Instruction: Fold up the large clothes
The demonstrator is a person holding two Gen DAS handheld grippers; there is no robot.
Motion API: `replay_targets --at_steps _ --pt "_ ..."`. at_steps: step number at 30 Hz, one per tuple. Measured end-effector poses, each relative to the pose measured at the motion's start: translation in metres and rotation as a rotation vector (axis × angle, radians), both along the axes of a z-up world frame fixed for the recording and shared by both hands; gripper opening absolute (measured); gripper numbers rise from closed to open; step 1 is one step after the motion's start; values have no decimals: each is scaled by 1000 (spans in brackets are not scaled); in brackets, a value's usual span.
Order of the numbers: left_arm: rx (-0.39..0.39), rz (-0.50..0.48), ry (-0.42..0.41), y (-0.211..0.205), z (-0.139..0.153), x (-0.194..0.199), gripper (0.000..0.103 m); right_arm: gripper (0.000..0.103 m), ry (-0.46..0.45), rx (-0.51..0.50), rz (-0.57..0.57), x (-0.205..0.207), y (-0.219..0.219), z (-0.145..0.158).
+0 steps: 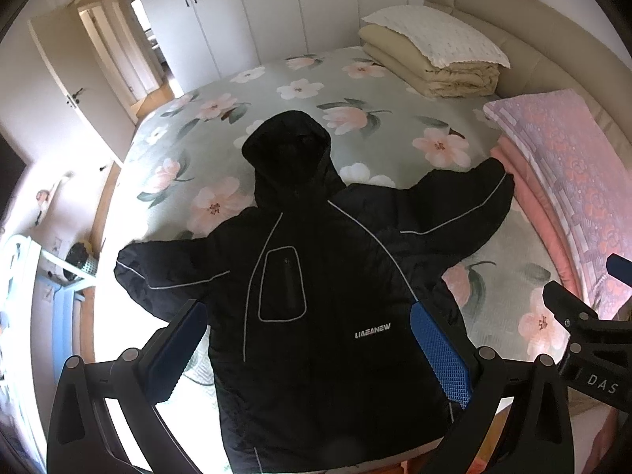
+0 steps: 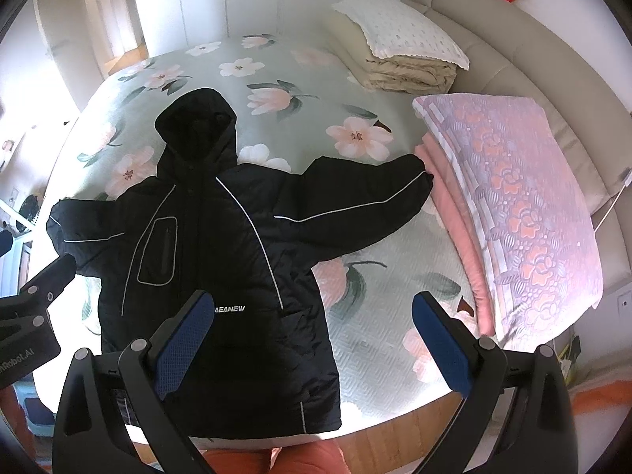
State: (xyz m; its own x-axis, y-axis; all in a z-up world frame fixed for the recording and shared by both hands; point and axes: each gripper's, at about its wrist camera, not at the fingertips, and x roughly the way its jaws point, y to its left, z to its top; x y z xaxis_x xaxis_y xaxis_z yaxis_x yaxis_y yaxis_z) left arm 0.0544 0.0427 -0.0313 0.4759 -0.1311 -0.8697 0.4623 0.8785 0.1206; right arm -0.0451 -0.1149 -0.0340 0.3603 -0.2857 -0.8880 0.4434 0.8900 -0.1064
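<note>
— Where's the jacket [image 1: 316, 276]?
— One black hooded jacket, spread flat on the bed [image 2: 276, 79], sleeves out, hem at the near edge.
— The fingers?
— Left gripper [image 1: 312, 351] and right gripper [image 2: 312, 347] both gape wide, holding nothing.
— Free room?
— Bare sheet beyond the hood; two folded stacks, beige bedding [image 2: 395, 59] and pink quilts [image 2: 513, 213], the right cuff touching the pink.

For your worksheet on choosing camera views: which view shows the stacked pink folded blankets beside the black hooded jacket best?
The right wrist view: the pink folded blankets lie fully in frame, their layered edges visible. In the left wrist view they sit at the right edge, cut off and distorted.
</note>
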Motion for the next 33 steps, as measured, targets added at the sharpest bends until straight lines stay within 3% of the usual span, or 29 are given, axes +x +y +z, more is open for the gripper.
replay_targets --at_steps 20,33 --pt "16 -43 29 -9 -21 1 102 101 50 5 -43 -4 14 -16" --pt "58 60 0 -34 -5 -23 102 101 20 69 31 -5 -29 -15"
